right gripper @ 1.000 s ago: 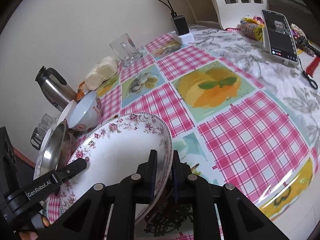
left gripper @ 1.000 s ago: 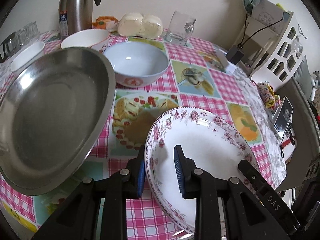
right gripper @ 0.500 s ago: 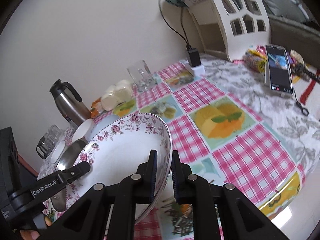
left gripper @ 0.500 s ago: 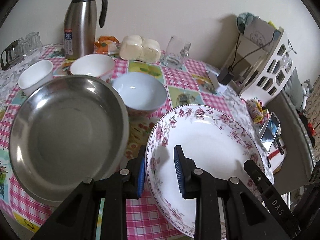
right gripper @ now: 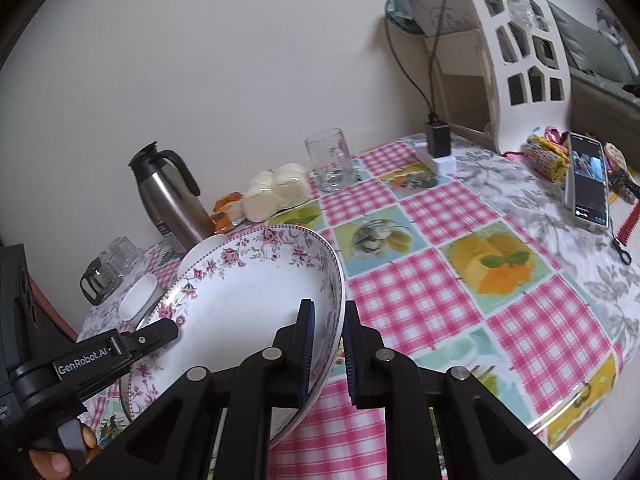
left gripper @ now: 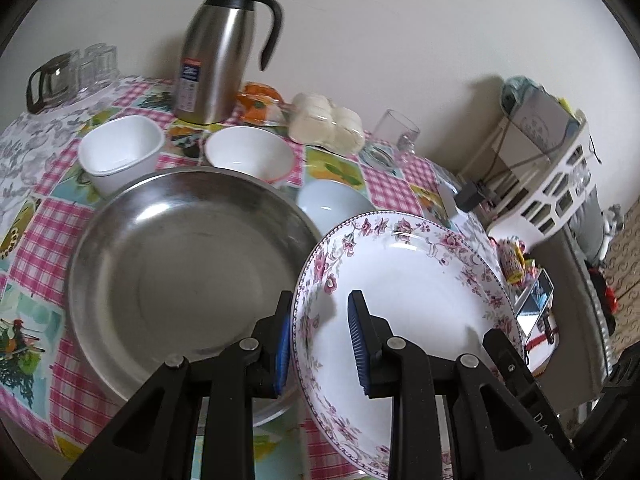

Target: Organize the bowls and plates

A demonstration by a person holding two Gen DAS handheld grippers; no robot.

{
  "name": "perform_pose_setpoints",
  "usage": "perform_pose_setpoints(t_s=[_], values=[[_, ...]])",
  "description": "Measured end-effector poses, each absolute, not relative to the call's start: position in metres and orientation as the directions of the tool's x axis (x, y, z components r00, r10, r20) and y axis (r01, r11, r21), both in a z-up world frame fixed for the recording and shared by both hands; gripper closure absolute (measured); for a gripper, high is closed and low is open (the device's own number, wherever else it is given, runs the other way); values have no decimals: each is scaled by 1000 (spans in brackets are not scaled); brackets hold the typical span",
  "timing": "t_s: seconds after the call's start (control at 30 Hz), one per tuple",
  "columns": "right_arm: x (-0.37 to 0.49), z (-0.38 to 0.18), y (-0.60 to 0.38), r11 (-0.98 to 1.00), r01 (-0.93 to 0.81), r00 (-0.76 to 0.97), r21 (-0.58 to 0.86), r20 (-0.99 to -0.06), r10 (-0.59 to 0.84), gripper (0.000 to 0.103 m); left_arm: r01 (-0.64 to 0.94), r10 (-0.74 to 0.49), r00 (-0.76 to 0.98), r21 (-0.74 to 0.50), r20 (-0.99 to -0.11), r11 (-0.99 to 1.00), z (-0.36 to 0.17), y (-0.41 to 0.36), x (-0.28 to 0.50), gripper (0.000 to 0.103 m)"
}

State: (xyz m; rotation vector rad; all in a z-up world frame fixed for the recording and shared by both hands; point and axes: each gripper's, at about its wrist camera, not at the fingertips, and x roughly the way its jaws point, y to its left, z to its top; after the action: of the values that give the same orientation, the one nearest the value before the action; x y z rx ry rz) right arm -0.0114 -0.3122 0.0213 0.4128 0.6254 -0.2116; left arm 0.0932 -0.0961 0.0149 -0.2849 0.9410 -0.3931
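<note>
Pink-checked tablecloth [right gripper: 436,300] covers the table against a plain cream wall [right gripper: 240,60].

"GenRobot.AI" is printed in white along the black body of the left tool [right gripper: 158,330], seen from the right wrist; "DAS" shows on the right tool's arm [left gripper: 540,426]; the flask [left gripper: 216,64] carries a blue label too blurred to read.

Two black handheld tools with blue-padded fingers

Silver screws were seen on the left tool [left gripper: 320,340] and right tool [right gripper: 326,352]; white "GenRobot.AI" lettering was printed on the left tool's side, and bare fingertips [right gripper: 52,460] were visible beneath it.
</note>
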Motion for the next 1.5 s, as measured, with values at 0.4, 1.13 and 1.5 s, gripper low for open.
perform_pose_setpoints(t_s=[0.4, 1.13, 1.5], values=[[18, 26, -250, 920, 262, 798, 293, -602, -36, 88, 118, -441, 551, -456, -709, 882, 19, -26, 112, 75], [60, 15, -174, 942, 163, 788, 293, -613, 54, 88, 19, -393, 572, -467, -720, 884, 9, 48, 137, 75], [78, -13, -192, 926, 214, 749, 311, -661, 49, 88, 58, -391, 542, -431, -744, 900, -14, 28, 156, 75]])
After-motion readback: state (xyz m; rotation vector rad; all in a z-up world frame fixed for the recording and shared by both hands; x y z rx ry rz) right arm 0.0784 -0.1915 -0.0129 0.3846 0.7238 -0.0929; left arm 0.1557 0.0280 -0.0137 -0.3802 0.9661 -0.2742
